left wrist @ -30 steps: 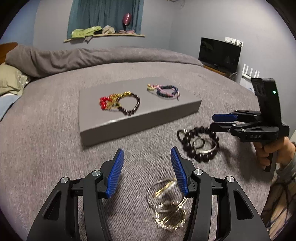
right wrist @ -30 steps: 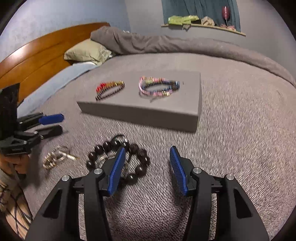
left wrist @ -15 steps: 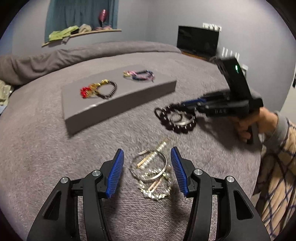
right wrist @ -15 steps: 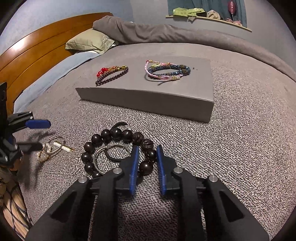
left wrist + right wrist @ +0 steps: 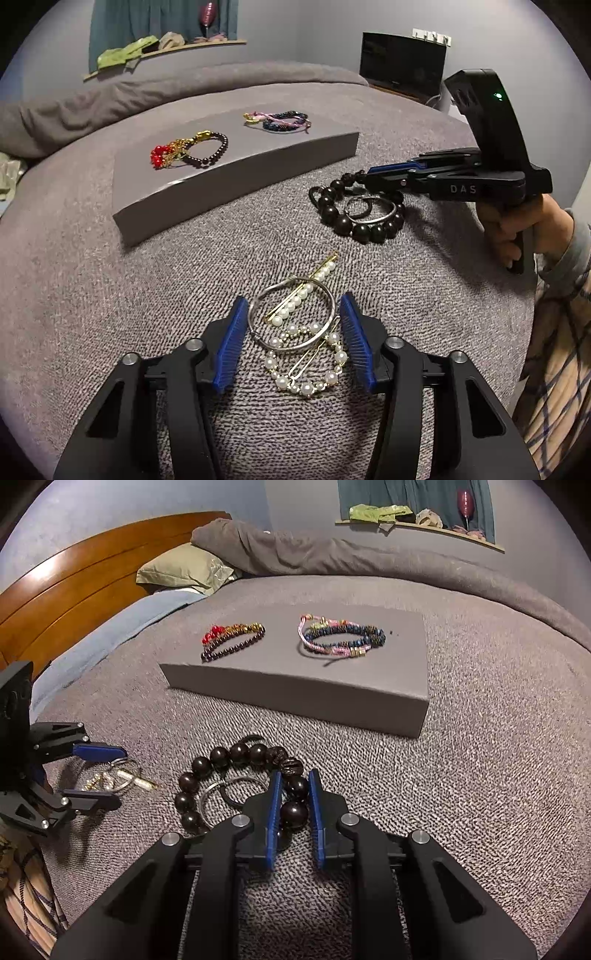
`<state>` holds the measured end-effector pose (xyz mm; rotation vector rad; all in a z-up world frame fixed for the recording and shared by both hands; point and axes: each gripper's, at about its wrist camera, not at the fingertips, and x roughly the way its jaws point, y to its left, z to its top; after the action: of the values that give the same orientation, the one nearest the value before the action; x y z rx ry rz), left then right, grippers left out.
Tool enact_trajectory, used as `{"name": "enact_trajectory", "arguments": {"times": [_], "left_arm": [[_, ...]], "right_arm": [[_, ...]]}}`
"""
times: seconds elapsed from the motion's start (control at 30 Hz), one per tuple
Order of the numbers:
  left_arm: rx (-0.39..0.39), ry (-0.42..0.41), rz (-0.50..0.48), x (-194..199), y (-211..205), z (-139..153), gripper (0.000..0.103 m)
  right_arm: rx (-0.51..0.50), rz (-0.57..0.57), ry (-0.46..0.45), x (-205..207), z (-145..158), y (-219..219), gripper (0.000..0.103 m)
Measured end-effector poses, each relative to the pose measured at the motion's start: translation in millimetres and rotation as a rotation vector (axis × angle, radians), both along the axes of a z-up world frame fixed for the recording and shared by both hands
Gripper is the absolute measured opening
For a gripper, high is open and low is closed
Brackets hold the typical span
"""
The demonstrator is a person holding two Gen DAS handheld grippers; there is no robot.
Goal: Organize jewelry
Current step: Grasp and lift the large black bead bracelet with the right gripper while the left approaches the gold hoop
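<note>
While clamped on two beads at the near side of the dark bead bracelet [image 5: 240, 775], right gripper [image 5: 293, 805] noted low centre of its frame, jaws narrowed onto the strand. Left gripper [image 5: 291, 332] spread wide, holding nothing, straddling the silver bangle [image 5: 291, 317] at lower centre of its view.

Handling, as judged: bead bracelet light, loosely strung, likely to sag and swing; grip on the beads themselves sound, smooth surfaces may slip. Thin silver ring [image 5: 229, 794] lying inside the bead loop, at risk of being dragged. Bangle stiff, slick, best taken across its rim. Pearl pieces small, fragile.

Count: two bracelet groups on the grey box [image 5: 332, 698], upper centre; one bead bracelet, one silver ring; one bangle, one pearl bar clip [image 5: 306, 291], one pearl hoop clip [image 5: 306, 369]. All on the grey bedspread [image 5: 480, 775].
</note>
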<state>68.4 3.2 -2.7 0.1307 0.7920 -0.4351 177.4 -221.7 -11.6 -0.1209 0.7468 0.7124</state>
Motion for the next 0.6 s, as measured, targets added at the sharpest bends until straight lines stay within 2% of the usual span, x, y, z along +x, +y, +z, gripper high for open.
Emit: {"name": "enact_trajectory", "arguments": {"times": [0.43,0.6], "left_arm": [[-0.029,-0.109,0.019,-5.6,1.8,27.5,0.050],[-0.040,-0.159,0.056,-2.1,5.0,37.9,0.050]], "right_arm": [[0.113,0.019,-0.056,-9.5,37.9,-3.4,0.013],[0.144,0.040,-0.092,-18.4,54.2,0.7,0.013]]}}
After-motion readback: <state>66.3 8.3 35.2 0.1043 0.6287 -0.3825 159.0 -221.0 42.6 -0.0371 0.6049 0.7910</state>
